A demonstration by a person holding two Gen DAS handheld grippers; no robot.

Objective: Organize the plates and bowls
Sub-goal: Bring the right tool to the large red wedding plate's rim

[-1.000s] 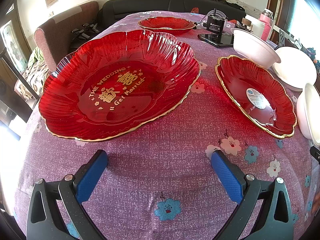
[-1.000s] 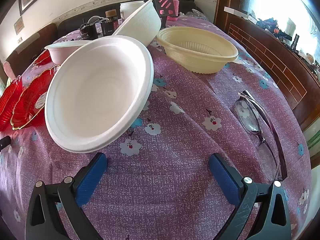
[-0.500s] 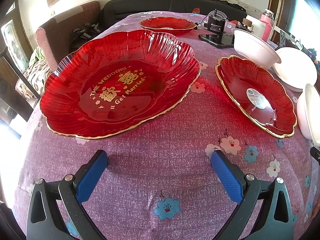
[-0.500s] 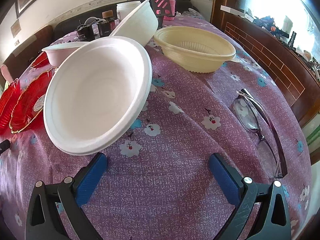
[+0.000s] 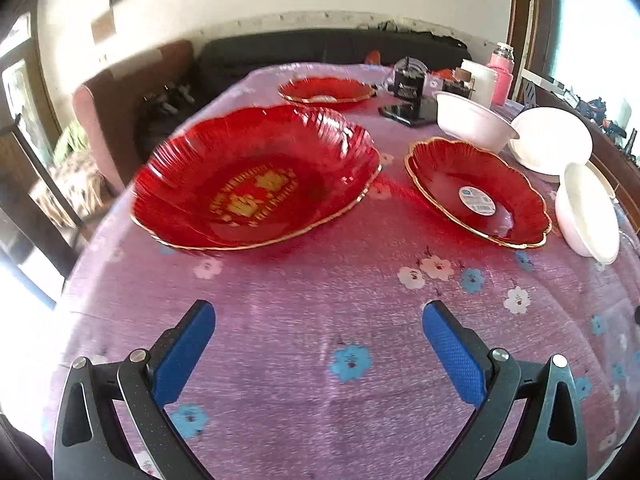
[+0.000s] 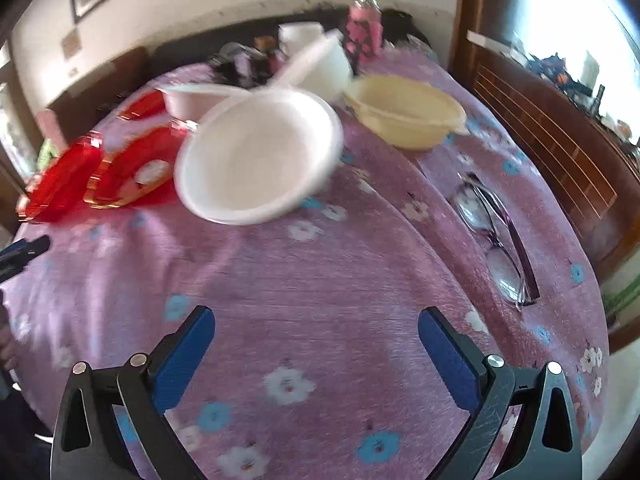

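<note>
Nearest me, my left tool (image 5: 318, 338) hangs over bare purple floral cloth on the counter (image 5: 320, 296), its blue pads spread wide with nothing between them. My right tool (image 6: 316, 340) is the same: jaws wide apart, empty, over the cloth.

Just beyond the left tool sits the large red wedding plate (image 5: 256, 176), flat on the counter, its long axis running from near-left to far-right; the gold lettering follows that diagonal, though blur makes it unreadable. To its right, close but apart, is the smaller red scalloped plate (image 5: 478, 192), tilted up toward its right edge, where I think it leans near a white foam bowl (image 5: 588, 210) resting on its side with its mouth facing left. In the right wrist view that same kind of bowl, the tipped white bowl (image 6: 256, 160), opens toward me, propped rather than standing. A pair of eyeglasses (image 6: 494, 240) lies to its right, well apart.

Farther off stand another white bowl (image 5: 472, 122), a cream plastic bowl (image 6: 404, 112) and a third red plate (image 5: 326, 90).

My worry: the foam bowls are light and already tipped, so a nudge from a pad would send one rolling. The glossy plate rims are thin and slick; a shallow pinch could slip. Sweeping right risks the eyeglasses.
</note>
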